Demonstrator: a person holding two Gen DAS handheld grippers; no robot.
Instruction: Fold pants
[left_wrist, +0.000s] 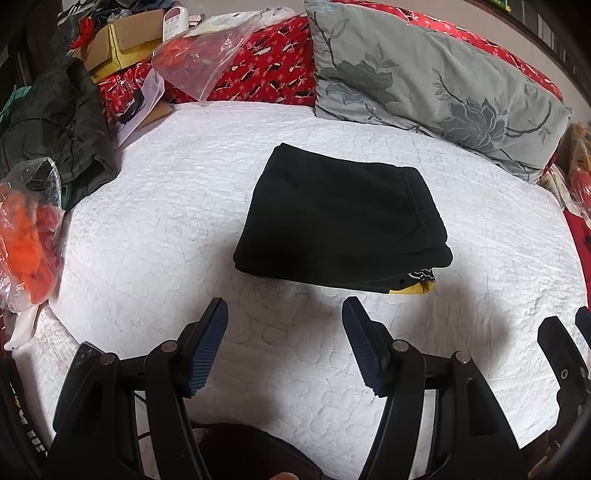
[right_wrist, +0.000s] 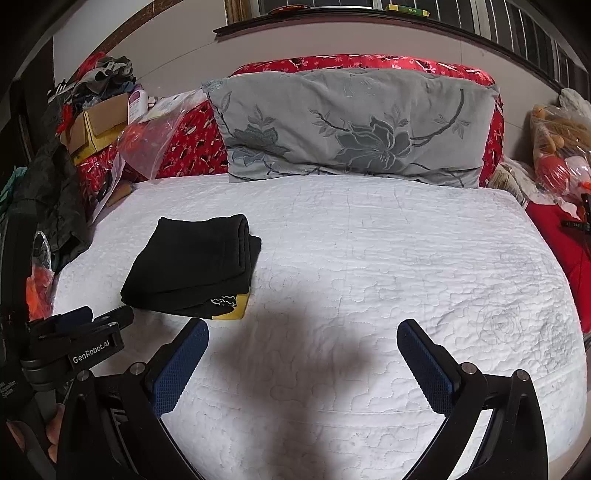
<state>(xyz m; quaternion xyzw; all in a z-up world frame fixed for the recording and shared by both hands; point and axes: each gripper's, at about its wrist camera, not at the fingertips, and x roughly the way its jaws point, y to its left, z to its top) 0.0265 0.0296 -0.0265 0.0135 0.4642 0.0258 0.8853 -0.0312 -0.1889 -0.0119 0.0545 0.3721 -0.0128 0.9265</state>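
Note:
The black pants lie folded into a compact rectangle on the white quilted bed, with a bit of yellow and patterned fabric showing at the near right corner. In the right wrist view the pants sit at the left on the bed. My left gripper is open and empty, held just short of the near edge of the pants. My right gripper is open and empty, to the right of the pants over bare quilt. The right gripper's finger shows at the left view's right edge; the left gripper shows at the right view's left edge.
A grey floral pillow leans on a red patterned cushion at the bed's head. Along the left are a dark jacket, plastic bags with orange items, a cardboard box. Bags and red fabric lie right.

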